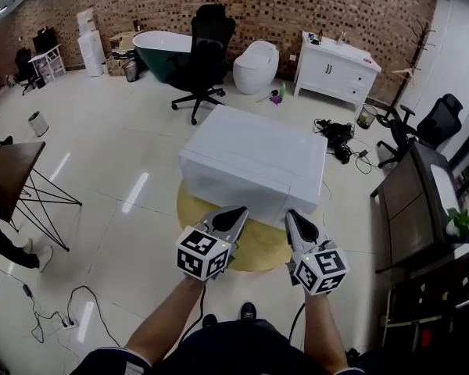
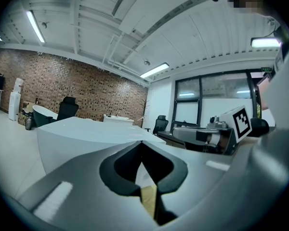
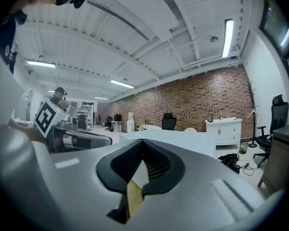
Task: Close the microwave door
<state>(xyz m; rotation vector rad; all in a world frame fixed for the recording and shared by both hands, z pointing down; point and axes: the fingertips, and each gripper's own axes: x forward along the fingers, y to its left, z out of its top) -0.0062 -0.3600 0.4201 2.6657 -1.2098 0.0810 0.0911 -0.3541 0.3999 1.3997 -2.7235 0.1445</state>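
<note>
White boxy microwave (image 1: pixel 254 158) sits on a round wooden mat (image 1: pixel 259 248) on the glossy tiled floor (image 1: pixel 125 147), in the middle of the head view, just ahead of both grippers; only its top and plain side faces show, and I cannot tell how its door stands. Left gripper (image 1: pixel 238 212) is held low in front of the person, over the near edge of the mat, tips pointing at the microwave's near face but apart from it. Its own view shows the left gripper (image 2: pixel 142 142) with jaws pressed together at the tips, nothing between them, the microwave's white top (image 2: pixel 86 129) spreading just beyond. Right gripper (image 1: pixel 291 214) is beside it, level with it, also short of the microwave. In its own view the right gripper (image 3: pixel 142 141) has jaws together at the tip, nothing pinched, white top (image 3: pixel 178 137) ahead. Each gripper's marker cube faces the head camera, left marker cube (image 1: pixel 203 252) and right marker cube (image 1: pixel 320 269). Behind the microwave, well apart: black office chair (image 1: pixel 207 49), dark bathtub (image 1: pixel 160 49), white cabinet (image 1: pixel 336 69), all against a brick wall (image 1: pixel 258 6). Black cables (image 1: pixel 340 135) lie on the floor to the right of the microwave
</note>
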